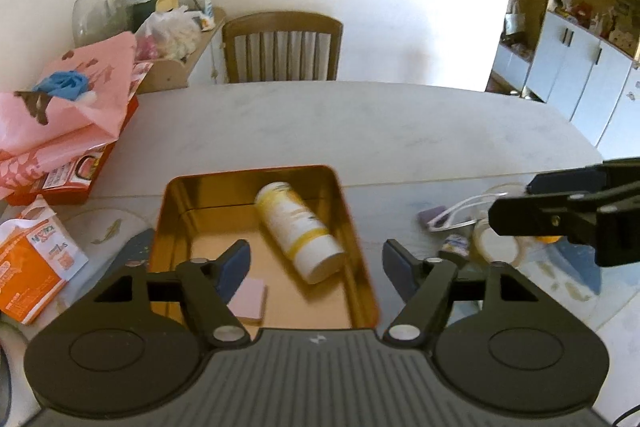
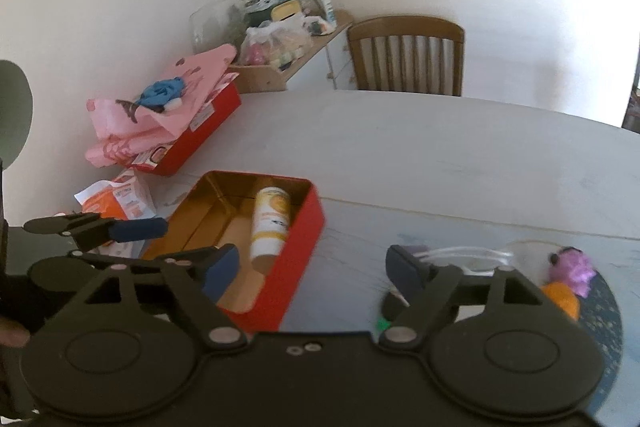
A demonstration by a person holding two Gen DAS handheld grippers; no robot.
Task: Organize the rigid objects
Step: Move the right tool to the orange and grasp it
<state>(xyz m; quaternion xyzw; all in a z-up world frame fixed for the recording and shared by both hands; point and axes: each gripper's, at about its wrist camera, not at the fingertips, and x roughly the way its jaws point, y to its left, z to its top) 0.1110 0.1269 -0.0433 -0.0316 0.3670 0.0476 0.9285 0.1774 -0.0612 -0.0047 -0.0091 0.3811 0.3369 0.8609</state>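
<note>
A red tin box with a gold inside (image 1: pixel 360 267) (image 2: pixel 304 239) stands on the table. A white and yellow bottle (image 1: pixel 298 233) (image 2: pixel 270 223) lies on its side in it, beside a pink sticky-note pad (image 1: pixel 250 301). My left gripper (image 1: pixel 316 263) is open and empty, just above the box's near end; it also shows in the right wrist view (image 2: pixel 140 229). My right gripper (image 2: pixel 312 269) is open and empty, over the table just right of the box; it also shows in the left wrist view (image 1: pixel 560 211). White glasses (image 1: pixel 456 215) (image 2: pixel 464 255), a purple toy (image 2: pixel 572 267) and an orange object (image 2: pixel 562 297) lie to the right.
A pink bag on a red box (image 1: pixel 60 123) (image 2: pixel 168 123) and an orange packet (image 1: pixel 32 267) (image 2: pixel 116 203) sit at the table's left. A wooden chair (image 1: pixel 282 47) (image 2: pixel 406 57) stands at the far side. A cluttered shelf (image 1: pixel 168 27) is in the corner.
</note>
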